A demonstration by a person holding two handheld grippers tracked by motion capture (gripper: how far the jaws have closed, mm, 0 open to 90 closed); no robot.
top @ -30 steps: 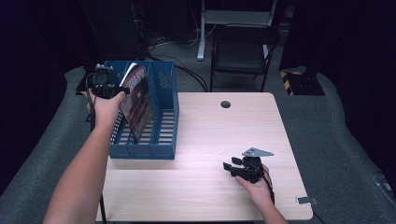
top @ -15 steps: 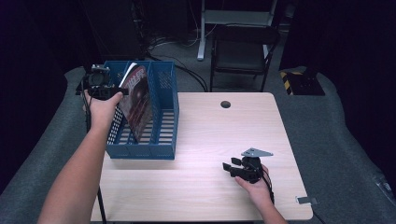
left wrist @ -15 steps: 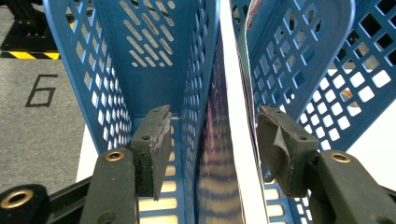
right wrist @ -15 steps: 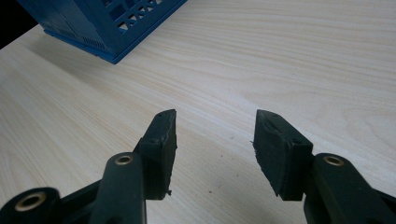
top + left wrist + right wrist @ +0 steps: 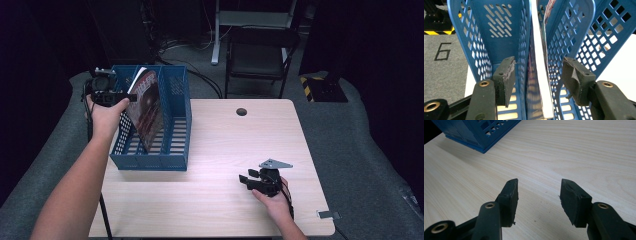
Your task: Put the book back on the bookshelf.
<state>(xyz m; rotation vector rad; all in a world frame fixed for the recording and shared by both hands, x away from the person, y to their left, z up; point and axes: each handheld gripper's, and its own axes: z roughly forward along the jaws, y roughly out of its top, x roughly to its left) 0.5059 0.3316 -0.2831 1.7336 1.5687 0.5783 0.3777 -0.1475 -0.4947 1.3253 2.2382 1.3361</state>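
A blue mesh file rack (image 5: 175,150) stands on the left of the wooden table (image 5: 225,150). A magazine with a dark red cover (image 5: 147,107) leans upright in one of its slots. My left gripper (image 5: 129,97) is at the rack's far left top corner, and its jaws have just been opening. In the left gripper view my left gripper (image 5: 540,77) is open, with the magazine's white edge (image 5: 539,57) and a blue divider (image 5: 525,50) between the pads, untouched. My right gripper (image 5: 243,179) rests low over the table's right front; my right gripper (image 5: 539,192) is open on nothing.
A dark chair (image 5: 260,40) and cables stand behind the table. A round cable hole (image 5: 241,111) sits at the table's far middle. A small metal tab (image 5: 327,215) lies at the front right corner. The rack's corner (image 5: 481,132) shows far left in the right gripper view.
My left hand has drawn back slightly to the left, away from the magazine, which stays leaning in the rack. The right hand has not moved.
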